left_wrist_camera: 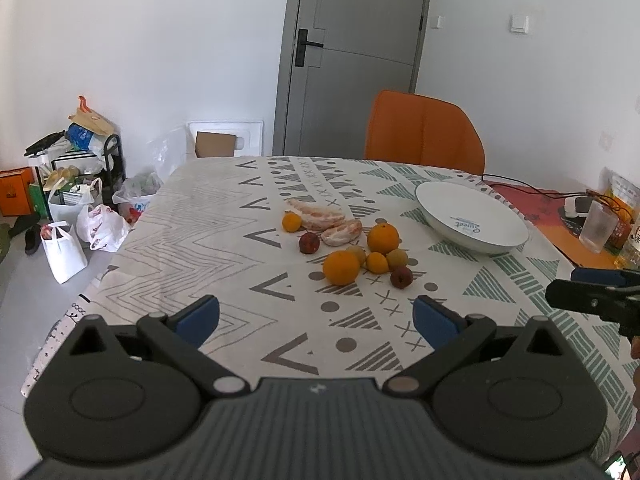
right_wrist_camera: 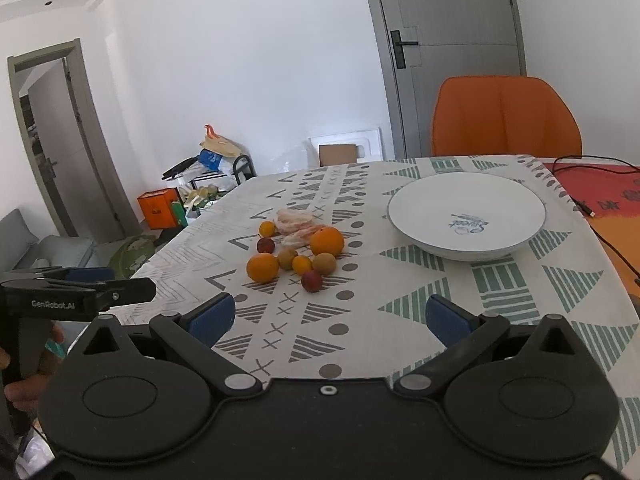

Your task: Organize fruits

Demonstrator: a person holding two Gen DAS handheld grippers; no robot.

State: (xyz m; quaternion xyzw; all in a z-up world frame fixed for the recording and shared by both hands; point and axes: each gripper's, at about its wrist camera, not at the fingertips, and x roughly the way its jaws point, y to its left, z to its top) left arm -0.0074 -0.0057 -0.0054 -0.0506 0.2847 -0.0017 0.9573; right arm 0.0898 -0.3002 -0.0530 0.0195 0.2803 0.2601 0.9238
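Two grippers hung low over the near edge of the patterned tablecloth [left_wrist_camera: 224,216]. The left gripper [left_wrist_camera: 316,322] had its blue-padded fingers spread wide with nothing between them, and the right gripper [right_wrist_camera: 330,318] was spread just as wide and equally bare.

Farther in, all the fruit lay loose on the cloth in one cluster, none of it in a container. Nearest sat a dark red plum [right_wrist_camera: 311,281], with a big orange [right_wrist_camera: 262,267] at about nine o'clock from it. Behind those came a small tangerine [right_wrist_camera: 301,265] between two dull yellow-green fruits [right_wrist_camera: 324,263], then a second large orange [right_wrist_camera: 327,241], another red plum [right_wrist_camera: 265,245], a small orange fruit [right_wrist_camera: 266,228] and, farthest, peeled pomelo segments [right_wrist_camera: 294,222].

At about two o'clock from the cluster, well apart from it, stood a white bowl [right_wrist_camera: 416,208]; it held nothing, showing only blue lettering on its inner wall.

Beyond the table's far edge stood an orange chair [right_wrist_camera: 506,116], and behind that a grey door [right_wrist_camera: 452,40].

Only the left wrist view took in a frosted drinking glass [left_wrist_camera: 598,226] at the table's three o'clock side and white shopping bags [left_wrist_camera: 64,254] on the floor at nine o'clock. Only the right wrist view showed the bowl's whole interior and an open doorway [right_wrist_camera: 48,148] at nine o'clock.
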